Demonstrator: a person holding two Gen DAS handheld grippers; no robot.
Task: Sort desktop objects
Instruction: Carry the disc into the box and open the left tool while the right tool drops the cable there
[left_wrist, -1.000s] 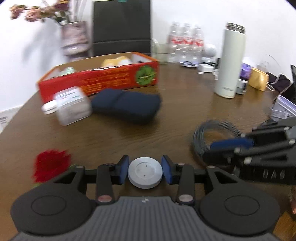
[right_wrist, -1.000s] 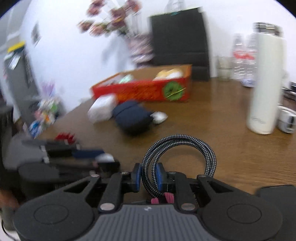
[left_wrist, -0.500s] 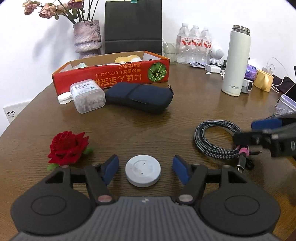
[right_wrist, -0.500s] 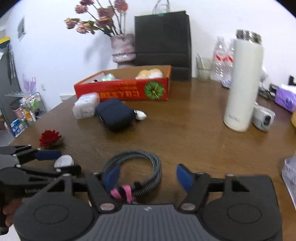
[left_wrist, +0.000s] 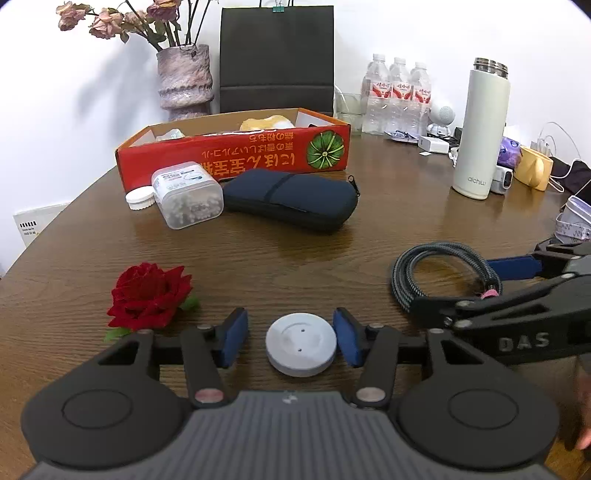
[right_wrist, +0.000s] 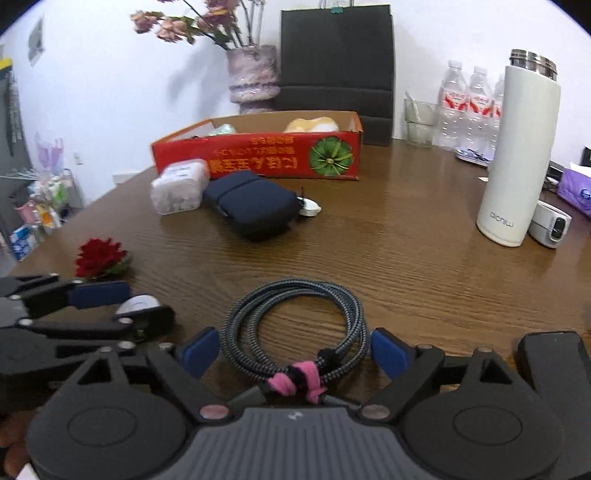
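A white round puck (left_wrist: 301, 343) lies on the brown table between the blue pads of my left gripper (left_wrist: 291, 338), which is open around it; the right pad is close to its rim. A coiled braided cable (right_wrist: 295, 328) with a pink tie lies between the pads of my right gripper (right_wrist: 293, 350), which is open. In the left wrist view the cable (left_wrist: 443, 273) lies at the right with the right gripper (left_wrist: 491, 291) over it. The left gripper (right_wrist: 110, 306) with the puck (right_wrist: 138, 304) shows at the left of the right wrist view.
A red rose (left_wrist: 149, 291) lies front left. Behind are a clear plastic jar (left_wrist: 186, 199), a dark blue pouch (left_wrist: 291, 199) and a red cardboard box (left_wrist: 236, 151). A white flask (left_wrist: 480, 129), water bottles (left_wrist: 395, 99) and a vase (left_wrist: 184, 85) stand at the back.
Both grippers have opened: the left one has let go of the puck and the right one of the cable. Both objects now rest on the table between the pads.
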